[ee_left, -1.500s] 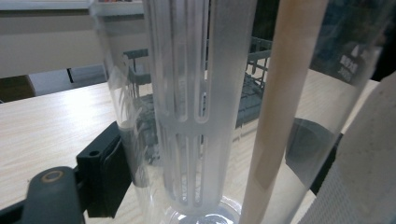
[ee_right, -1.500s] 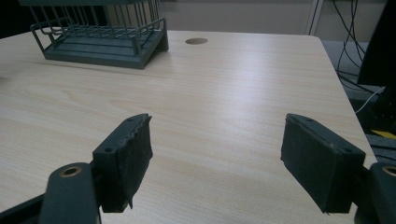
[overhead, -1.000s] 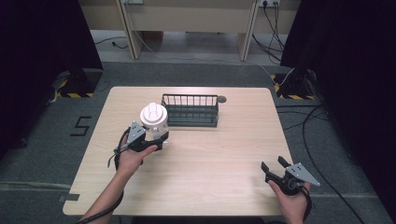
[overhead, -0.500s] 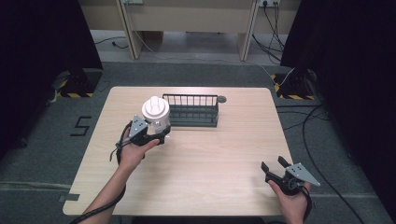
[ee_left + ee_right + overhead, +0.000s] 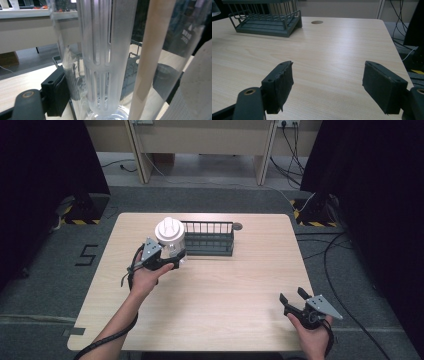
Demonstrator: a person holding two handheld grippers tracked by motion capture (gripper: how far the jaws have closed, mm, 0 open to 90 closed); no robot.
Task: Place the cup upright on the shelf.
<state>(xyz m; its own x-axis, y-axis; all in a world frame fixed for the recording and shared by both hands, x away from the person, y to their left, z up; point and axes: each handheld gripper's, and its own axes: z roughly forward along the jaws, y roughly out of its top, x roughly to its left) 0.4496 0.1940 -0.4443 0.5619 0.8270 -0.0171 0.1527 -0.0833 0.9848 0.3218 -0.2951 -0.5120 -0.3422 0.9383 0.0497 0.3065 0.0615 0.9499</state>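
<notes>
A clear plastic jug point(image 5: 170, 236) with a white lid hangs above the table point(image 5: 225, 290), just left of the dark wire rack point(image 5: 207, 240). My left gripper point(image 5: 167, 261) is shut on the jug's lower body from the near side. In the left gripper view the jug's frosted slotted inner tube point(image 5: 105, 62) stands right before the camera, and one black pad point(image 5: 56, 92) presses against the clear wall. My right gripper point(image 5: 291, 295) rests low at the table's near right corner, open with nothing between its fingers point(image 5: 279, 85).
The wire rack point(image 5: 265, 20) stands at the table's far middle, with a round cable hole point(image 5: 237, 226) just past its right end. Cables lie on the floor to the right of the table. Bare wood spreads between the two hands.
The left hand has lifted the jug and carried it slightly farther and right, closer to the rack's left end. The right hand has not moved.
</notes>
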